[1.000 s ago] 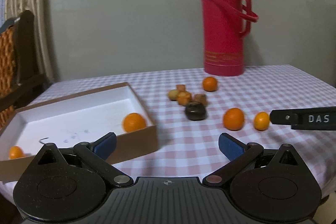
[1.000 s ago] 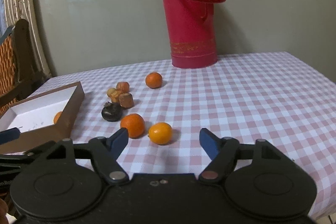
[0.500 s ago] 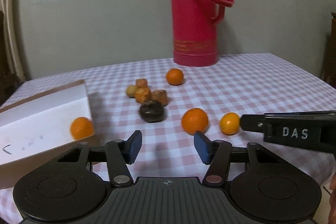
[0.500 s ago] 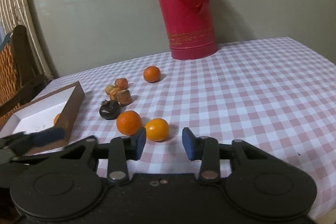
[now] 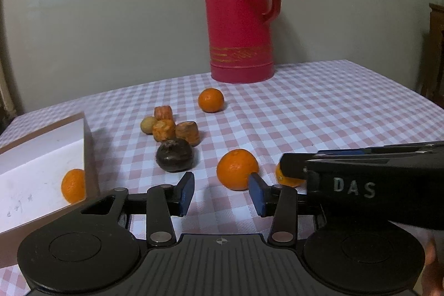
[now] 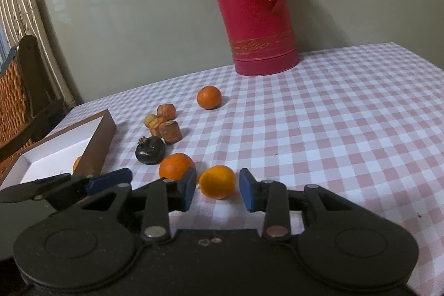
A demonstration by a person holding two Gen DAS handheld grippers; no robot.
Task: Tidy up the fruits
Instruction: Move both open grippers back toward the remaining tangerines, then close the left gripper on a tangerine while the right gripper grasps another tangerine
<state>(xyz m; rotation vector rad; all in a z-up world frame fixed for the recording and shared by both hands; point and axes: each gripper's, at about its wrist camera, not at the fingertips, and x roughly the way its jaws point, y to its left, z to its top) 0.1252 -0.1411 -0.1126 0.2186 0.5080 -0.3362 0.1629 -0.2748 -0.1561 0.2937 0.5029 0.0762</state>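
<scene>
The left gripper (image 5: pixel 220 192) hangs low over the pink-checked tablecloth (image 5: pixel 319 113) with its jaws closing and nothing between the blue pads; they grasp nothing. A mandarin (image 5: pixel 237 169) sits on the cloth just beyond the tips, at about 1 o'clock from the gap, overlapping the right pad in the left wrist view; whether it touches that pad cannot be told.

The right gripper (image 6: pixel 217 189) has a yellower mandarin (image 6: pixel 217 181) between its blue pads. A sliver of cloth shows on each side of the fruit, so the pads are not pressing on it; the jaws stand narrowed but ungripping.

From the left gripper, a dark round fruit (image 5: pixel 174 155) lies at 11 o'clock. Beyond it, also toward 11, is a cluster of small brownish-orange fruits (image 5: pixel 172 126). A third mandarin (image 5: pixel 211 100) rests at 12 o'clock, nearer the red thermos (image 5: pixel 238 15) at the far edge.

At 9 o'clock stands the white-lined cardboard box (image 5: pixel 41 157), with one mandarin inside (image 5: pixel 73 185) against its near-right wall.

A wicker chair (image 6: pixel 19 90) stands at the table's left.
</scene>
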